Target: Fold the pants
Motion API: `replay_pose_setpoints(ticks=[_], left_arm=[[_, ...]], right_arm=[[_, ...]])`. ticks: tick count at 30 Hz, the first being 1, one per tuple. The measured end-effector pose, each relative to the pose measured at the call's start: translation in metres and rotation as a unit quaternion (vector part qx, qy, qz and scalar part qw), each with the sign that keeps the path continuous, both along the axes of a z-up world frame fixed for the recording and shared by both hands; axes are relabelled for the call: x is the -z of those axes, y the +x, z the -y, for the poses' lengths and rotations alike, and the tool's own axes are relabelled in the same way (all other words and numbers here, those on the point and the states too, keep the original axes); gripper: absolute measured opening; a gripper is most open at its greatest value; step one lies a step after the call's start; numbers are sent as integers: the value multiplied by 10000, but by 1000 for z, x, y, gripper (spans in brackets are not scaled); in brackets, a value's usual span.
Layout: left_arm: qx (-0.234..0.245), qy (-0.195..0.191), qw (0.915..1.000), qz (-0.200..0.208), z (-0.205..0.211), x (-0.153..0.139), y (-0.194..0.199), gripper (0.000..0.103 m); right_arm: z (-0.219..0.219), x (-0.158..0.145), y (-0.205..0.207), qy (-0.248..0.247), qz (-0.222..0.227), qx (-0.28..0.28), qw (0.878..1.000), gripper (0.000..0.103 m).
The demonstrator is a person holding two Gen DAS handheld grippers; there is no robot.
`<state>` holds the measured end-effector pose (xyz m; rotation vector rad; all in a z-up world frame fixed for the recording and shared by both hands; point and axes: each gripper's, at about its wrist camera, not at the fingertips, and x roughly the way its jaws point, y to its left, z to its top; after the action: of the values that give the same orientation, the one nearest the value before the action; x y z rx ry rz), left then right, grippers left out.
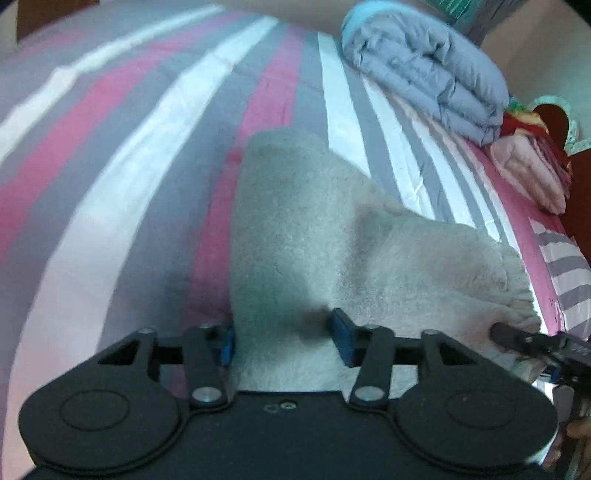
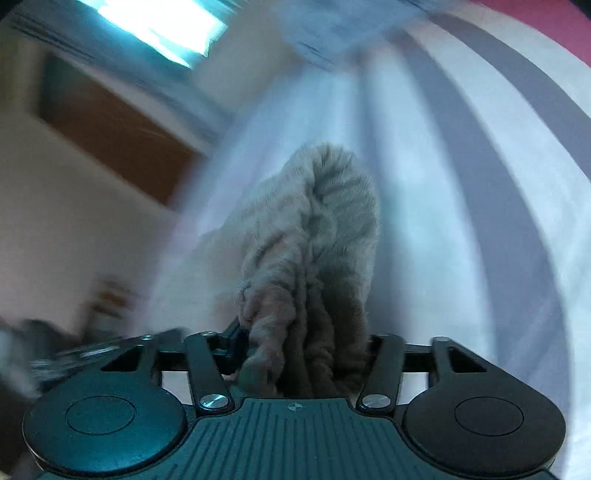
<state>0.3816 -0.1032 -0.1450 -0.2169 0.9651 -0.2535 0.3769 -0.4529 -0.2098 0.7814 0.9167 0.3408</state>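
Note:
Light grey fleece pants (image 1: 314, 221) lie lengthwise on a striped bed sheet (image 1: 147, 147), one end raised toward me. My left gripper (image 1: 284, 339) is shut on the near end, with fleece filling the gap between its blue pads (image 1: 343, 339). At the right edge of the left wrist view, my right gripper (image 1: 517, 338) pinches the ribbed edge of the pants. In the right wrist view the pants (image 2: 325, 221) bunch into gathered folds that run into my right gripper (image 2: 304, 350), which is shut on them. That view is blurred.
A folded blue-grey quilt (image 1: 424, 70) lies at the far right of the bed, with a folded pink blanket (image 1: 528, 173) and a dark red headboard (image 1: 554, 118) beside it. Brown wooden furniture (image 2: 110, 129) and a bright window (image 2: 166, 29) lie beyond the sheet (image 2: 443, 184).

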Motion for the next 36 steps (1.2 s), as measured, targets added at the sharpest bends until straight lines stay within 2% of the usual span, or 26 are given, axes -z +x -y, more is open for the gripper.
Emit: replay_pose_setpoints(ticks=[2,3,4,5,6,7,8,9,10,11,12,13,14,15,16,18,20,23,24,26,28,29,31,32,36], left_arm=[[40,144,9996,257,2,-15,-14,51],[19,309,9982,516,5,-27,-23,65],[7,420,9964,737,5,-34,-31,87],[-16,528,9934,1022,9,-43,-39,96],[7,564,9909,1219,14,-49,-46,97],[96,574,9904,1250,21,-52,-49,97],[213,565,9916,1146,26,-49,-51,96],[267,548,9933,982,29,-43,-50,92],[311,554,9943,854,28,-34,-54,84],[383,625,9950,685,31,-22,-54,83],[436,904,9935,535,36,-6,-53,81],[412,1230,9905,451,41,6,-52,84],[397,1343,9890,470,39,15,-54,89],[364,1271,9902,451,34,20,-54,96],[250,1069,9934,332,29,24,-50,97],[14,604,9982,-1,16,26,-43,97],[78,682,9976,54,15,23,-47,96],[93,864,9960,204,17,19,-61,95],[111,882,9957,249,20,16,-63,91],[137,972,9943,404,24,9,-68,91],[162,1016,9937,447,25,3,-73,90],[155,1006,9939,433,24,0,-75,89],[109,1018,9939,408,20,-7,-84,88],[87,1013,9939,428,19,-11,-88,88],[-43,1117,9920,594,16,-33,-112,89]], right_arm=[[8,-4,-13,241,182,242,9993,63],[9,-13,-18,86,295,332,9990,63],[9,-25,-25,-158,513,396,9978,64],[8,-39,-35,-370,771,448,9953,66],[2,-54,-38,-572,984,503,9922,66],[-6,-69,-44,-746,1277,473,9879,66],[-16,-78,-48,-875,1493,374,9842,66],[-29,-87,-52,-1039,1695,218,9798,66],[-43,-93,-56,-1104,1841,9,9767,66],[-53,-93,-57,-1034,1864,-143,9769,66],[-63,-87,-56,-1024,1792,-241,9782,66],[-73,-78,-54,-1138,1646,-317,9793,66],[-79,-63,-55,-1369,1417,-376,9797,66],[-80,-50,-61,-1485,1266,-391,9800,65],[-78,-32,-61,-1454,1112,-405,9823,63],[-74,-21,-69,-1523,1187,-357,9805,56],[-77,-26,-72,-1693,1156,-440,9778,55],[-79,-17,-81,-1836,1283,-453,9735,55],[-81,-17,-79,-1878,1305,-449,9725,55],[-88,-37,-68,-1901,1164,-317,9743,56],[-89,-63,-68,-1913,1576,-135,9687,56],[-93,-62,-70,-2029,1536,-185,9669,56],[-97,-44,-66,-2080,1143,-379,9707,56],[-97,-39,-69,-2154,1127,-364,9693,56],[-81,-55,-74,-1760,921,14,9801,57]])
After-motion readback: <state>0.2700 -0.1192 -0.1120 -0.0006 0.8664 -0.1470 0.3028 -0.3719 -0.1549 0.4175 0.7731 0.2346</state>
